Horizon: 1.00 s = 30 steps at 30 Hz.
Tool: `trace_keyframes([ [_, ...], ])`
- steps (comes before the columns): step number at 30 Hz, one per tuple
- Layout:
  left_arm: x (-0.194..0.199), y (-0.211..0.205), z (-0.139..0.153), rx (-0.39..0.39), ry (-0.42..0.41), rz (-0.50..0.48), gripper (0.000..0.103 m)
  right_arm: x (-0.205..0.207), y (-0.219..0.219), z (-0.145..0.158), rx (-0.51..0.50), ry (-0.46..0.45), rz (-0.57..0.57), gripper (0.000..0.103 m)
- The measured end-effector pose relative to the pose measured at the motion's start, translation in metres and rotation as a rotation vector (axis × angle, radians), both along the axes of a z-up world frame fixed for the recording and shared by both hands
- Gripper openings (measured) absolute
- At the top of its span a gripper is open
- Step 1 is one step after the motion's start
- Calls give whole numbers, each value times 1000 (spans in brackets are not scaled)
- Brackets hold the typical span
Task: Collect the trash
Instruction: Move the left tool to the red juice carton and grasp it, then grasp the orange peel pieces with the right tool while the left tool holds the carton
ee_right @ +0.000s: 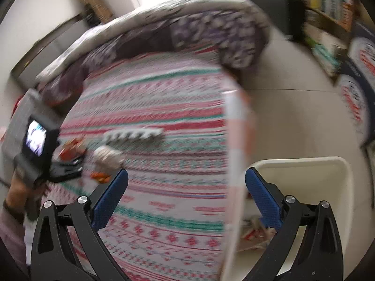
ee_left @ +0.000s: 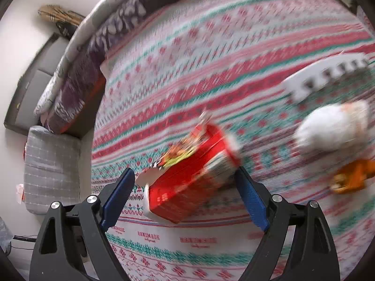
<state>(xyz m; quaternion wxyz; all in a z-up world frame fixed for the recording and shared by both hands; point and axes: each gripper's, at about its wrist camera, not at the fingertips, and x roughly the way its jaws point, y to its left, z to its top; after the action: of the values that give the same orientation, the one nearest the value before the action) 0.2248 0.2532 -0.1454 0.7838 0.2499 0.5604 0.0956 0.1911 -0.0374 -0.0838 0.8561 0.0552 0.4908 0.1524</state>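
A crushed red carton (ee_left: 192, 178) lies on the patterned bedspread (ee_left: 211, 58), between the blue pads of my open left gripper (ee_left: 185, 192); contact cannot be told through the blur. A white crumpled wad (ee_left: 332, 126) and an orange scrap (ee_left: 351, 178) lie to its right. My right gripper (ee_right: 187, 194) is open and empty over the bed's right edge. A cream bin (ee_right: 302, 164) with some paper trash (ee_right: 253, 234) stands on the floor beside the bed. In the right wrist view the carton (ee_right: 70, 149), wad (ee_right: 107, 157) and orange scrap (ee_right: 100, 175) lie far left beside the left gripper (ee_right: 65, 166).
A white power strip (ee_left: 328, 75) lies on the bed beyond the wad; it also shows in the right wrist view (ee_right: 133, 135). A purple-patterned quilt (ee_right: 211, 32) is bunched along the far side. A grey cushion (ee_left: 51, 168) sits left. Bookshelves (ee_right: 328, 11) stand across the tiled floor (ee_right: 293, 89).
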Motion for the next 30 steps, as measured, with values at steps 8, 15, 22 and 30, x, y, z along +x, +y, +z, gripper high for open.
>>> trace_keyframes([
  [8, -4, 50, 8, -271, -19, 98, 56, -7, 102, -30, -86, -31, 370, 96],
  [15, -15, 94, 12, -394, -45, 230, 44, -17, 155, -48, -123, -46, 520, 82],
  [22, -31, 122, 10, -391, -79, 266, 44, -10, 175, -65, -145, -24, 515, 55],
  [30, -44, 128, 22, -403, -127, 314, 44, -15, 174, -54, -118, -69, 499, 24],
])
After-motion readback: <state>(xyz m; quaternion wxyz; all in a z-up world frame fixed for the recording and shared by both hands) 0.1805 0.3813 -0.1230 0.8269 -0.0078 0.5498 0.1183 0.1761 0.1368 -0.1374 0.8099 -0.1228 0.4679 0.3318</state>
